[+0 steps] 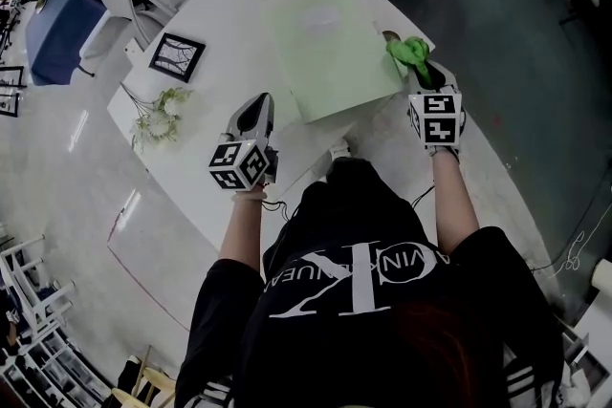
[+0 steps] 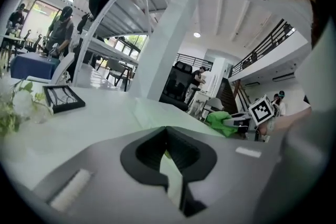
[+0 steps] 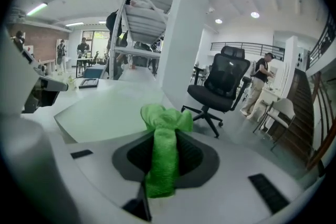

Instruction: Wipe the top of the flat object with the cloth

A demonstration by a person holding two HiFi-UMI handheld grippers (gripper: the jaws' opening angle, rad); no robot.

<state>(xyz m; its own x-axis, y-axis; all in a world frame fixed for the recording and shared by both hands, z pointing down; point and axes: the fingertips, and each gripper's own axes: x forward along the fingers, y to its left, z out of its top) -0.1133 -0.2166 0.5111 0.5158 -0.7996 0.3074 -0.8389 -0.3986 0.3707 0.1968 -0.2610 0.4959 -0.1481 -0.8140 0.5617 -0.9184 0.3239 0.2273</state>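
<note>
A pale green flat board (image 1: pixel 330 43) lies on the white table (image 1: pixel 206 19), also seen as the board (image 3: pixel 110 113) and the board (image 2: pixel 157 115). My right gripper (image 1: pixel 430 72) is shut on a bright green cloth (image 1: pixel 409 53) just off the board's right edge. In the right gripper view the cloth (image 3: pixel 164 160) hangs bunched between the jaws of the right gripper (image 3: pixel 165 134). My left gripper (image 1: pixel 258 102) hovers left of the board's near corner. Its jaws meet at the tips of the left gripper (image 2: pixel 167 136) with nothing held.
A black picture frame (image 1: pixel 177 55) and a white flower sprig (image 1: pixel 163 119) lie on the table's left part. A black office chair (image 3: pixel 223 84) stands on the floor beyond the table. A blue-covered table (image 1: pixel 62 19) is far left. People stand in the background.
</note>
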